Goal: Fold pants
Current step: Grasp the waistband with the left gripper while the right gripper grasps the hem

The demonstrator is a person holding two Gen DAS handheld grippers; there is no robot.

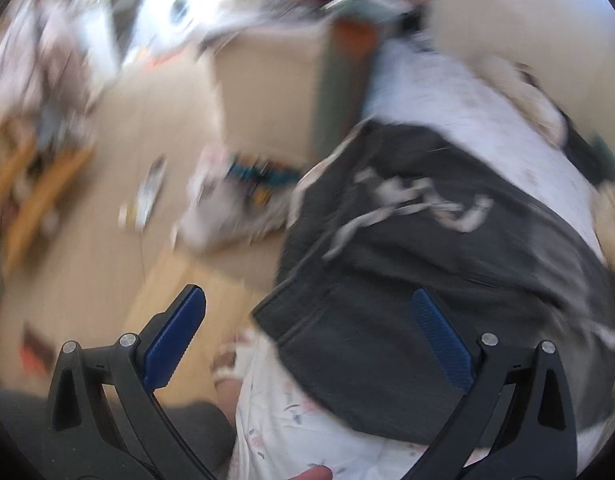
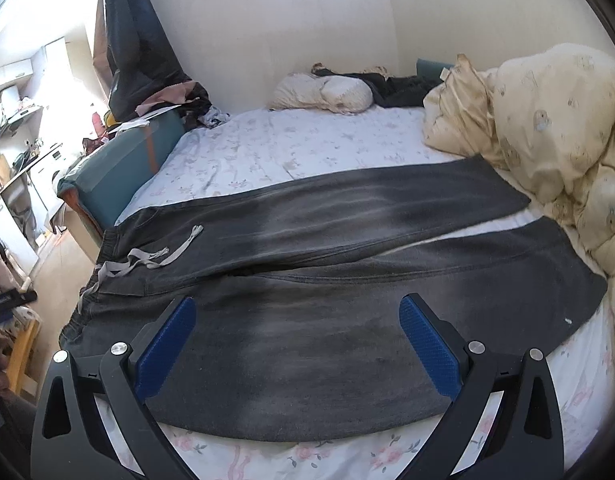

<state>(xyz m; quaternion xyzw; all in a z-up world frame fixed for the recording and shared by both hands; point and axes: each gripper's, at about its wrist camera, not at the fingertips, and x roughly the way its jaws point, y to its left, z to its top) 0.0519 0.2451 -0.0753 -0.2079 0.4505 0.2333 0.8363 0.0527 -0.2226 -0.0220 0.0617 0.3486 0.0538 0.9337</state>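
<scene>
Right up against the lens in the right wrist view is the right hand-held gripper (image 2: pixel 297 348), jaws spread wide with the blue pads (image 2: pixel 429 346) hovering over the near leg of the pants, nothing pinched between them. Going big to small: the bed (image 2: pixel 307 140) with its floral sheet fills most of that view, and the dark grey pants (image 2: pixel 347 280) lie flat across it, waistband toward the left edge, both legs running right and splitting apart near a bunched-up cream duvet (image 2: pixel 547 120). A pale drawstring (image 2: pixel 155 258) sits loose on the waistband, and a pillow (image 2: pixel 327 94) rests at the far end by the wall. The left hand-held gripper (image 1: pixel 307 340) is also wide open and empty, over the waist corner of the pants (image 1: pixel 447 280) at the bed's edge. That view is badly motion-blurred, so the stuff on the floor (image 1: pixel 107 240) is mush, can't tell what's what, and the pants legs are cut off by the frame.
</scene>
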